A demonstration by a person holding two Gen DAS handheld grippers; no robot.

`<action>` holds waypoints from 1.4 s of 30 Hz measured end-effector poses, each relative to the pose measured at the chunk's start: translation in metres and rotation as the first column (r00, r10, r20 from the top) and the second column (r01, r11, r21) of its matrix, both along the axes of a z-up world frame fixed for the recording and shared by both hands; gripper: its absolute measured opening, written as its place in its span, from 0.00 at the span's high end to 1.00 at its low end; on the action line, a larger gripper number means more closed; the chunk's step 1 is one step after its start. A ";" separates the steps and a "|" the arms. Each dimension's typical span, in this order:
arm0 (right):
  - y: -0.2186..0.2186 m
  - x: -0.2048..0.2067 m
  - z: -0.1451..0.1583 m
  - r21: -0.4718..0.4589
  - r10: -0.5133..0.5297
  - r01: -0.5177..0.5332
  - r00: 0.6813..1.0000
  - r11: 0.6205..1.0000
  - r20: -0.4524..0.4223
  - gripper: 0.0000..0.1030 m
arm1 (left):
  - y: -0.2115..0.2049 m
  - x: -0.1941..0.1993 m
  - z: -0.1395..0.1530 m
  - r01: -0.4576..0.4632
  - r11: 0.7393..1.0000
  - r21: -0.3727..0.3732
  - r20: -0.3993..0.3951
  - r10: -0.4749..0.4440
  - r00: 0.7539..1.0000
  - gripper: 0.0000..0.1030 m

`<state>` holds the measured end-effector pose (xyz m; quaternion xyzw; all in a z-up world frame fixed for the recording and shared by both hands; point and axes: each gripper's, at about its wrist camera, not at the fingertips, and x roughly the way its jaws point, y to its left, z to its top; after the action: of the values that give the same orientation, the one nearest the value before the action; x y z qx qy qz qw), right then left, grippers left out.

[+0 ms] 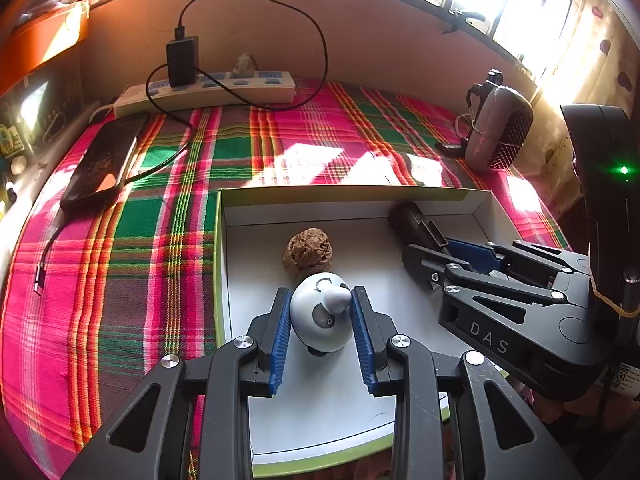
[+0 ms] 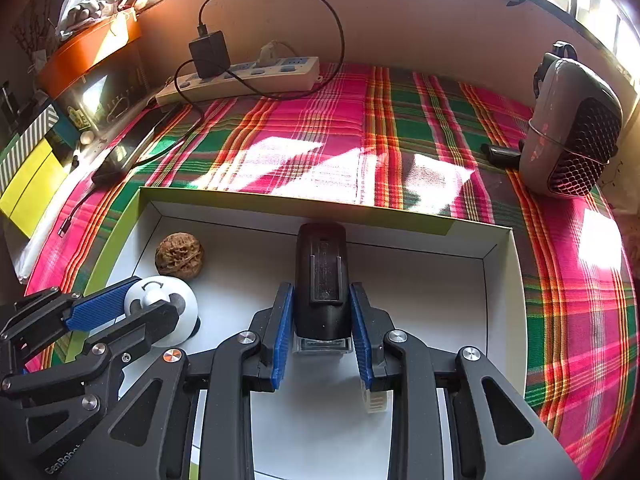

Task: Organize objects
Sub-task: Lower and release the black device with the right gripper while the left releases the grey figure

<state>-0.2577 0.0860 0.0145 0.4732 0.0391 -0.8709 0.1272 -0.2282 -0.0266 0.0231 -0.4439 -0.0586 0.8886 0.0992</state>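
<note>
Sunlight is falling across a plaid cloth [image 1: 160,208] where a shallow white box [image 1: 236,216] with a green rim is sitting. Inside it, the left gripper [image 1: 320,304] is straddling a small white dome-shaped gadget [image 1: 318,320]; its blue pads [image 1: 280,332] are lying against the gadget's sides, though whether they are pressing or merely touching is hard to tell. Just beyond the gadget, a wrinkled walnut [image 1: 307,251] is resting on the box floor. To its right, the right gripper [image 2: 322,312] is clamping a black oblong device [image 2: 320,276] lengthwise, its far end lying near the box's back wall. Behind the box, a power strip [image 2: 248,76] with a black charger [image 2: 210,54] is lying by the wall, and a grey speaker [image 2: 568,124] is standing at the far right.
</note>
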 end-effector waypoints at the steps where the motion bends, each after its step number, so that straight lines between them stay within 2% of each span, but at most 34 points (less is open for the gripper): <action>1: 0.000 0.000 0.000 0.002 0.000 0.000 1.000 1.000 -0.001 0.72 | 0.000 0.000 0.000 0.000 1.000 -0.001 0.000 0.000 1.000 0.73; 13: 0.001 -0.001 0.000 0.000 -0.015 0.015 1.000 1.000 0.000 0.71 | -0.001 0.000 0.001 -0.001 1.000 -0.017 -0.001 0.001 1.000 0.72; 18: 0.003 -0.001 0.000 -0.005 -0.025 0.025 1.000 1.000 0.001 0.62 | 0.000 0.000 0.001 -0.002 1.000 -0.026 -0.002 0.002 1.000 0.72; 22: 0.003 0.000 0.000 -0.008 -0.028 0.028 1.000 1.000 0.001 0.59 | 0.000 0.000 0.001 -0.003 1.000 -0.023 -0.005 0.003 1.000 0.71; 24: 0.004 0.000 0.001 -0.009 -0.031 0.031 1.000 0.999 0.000 0.55 | 0.000 0.000 0.001 -0.004 1.000 -0.023 -0.006 0.004 1.000 0.70; 42: 0.006 0.013 0.015 -0.011 -0.048 0.048 0.998 0.999 -0.045 0.54 | -0.002 0.011 0.010 -0.021 0.999 -0.034 -0.023 0.020 1.000 0.68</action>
<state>-0.2444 0.0923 0.0298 0.4535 0.0262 -0.8843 0.1077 -0.2173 -0.0285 0.0329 -0.4349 -0.0470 0.8954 0.0831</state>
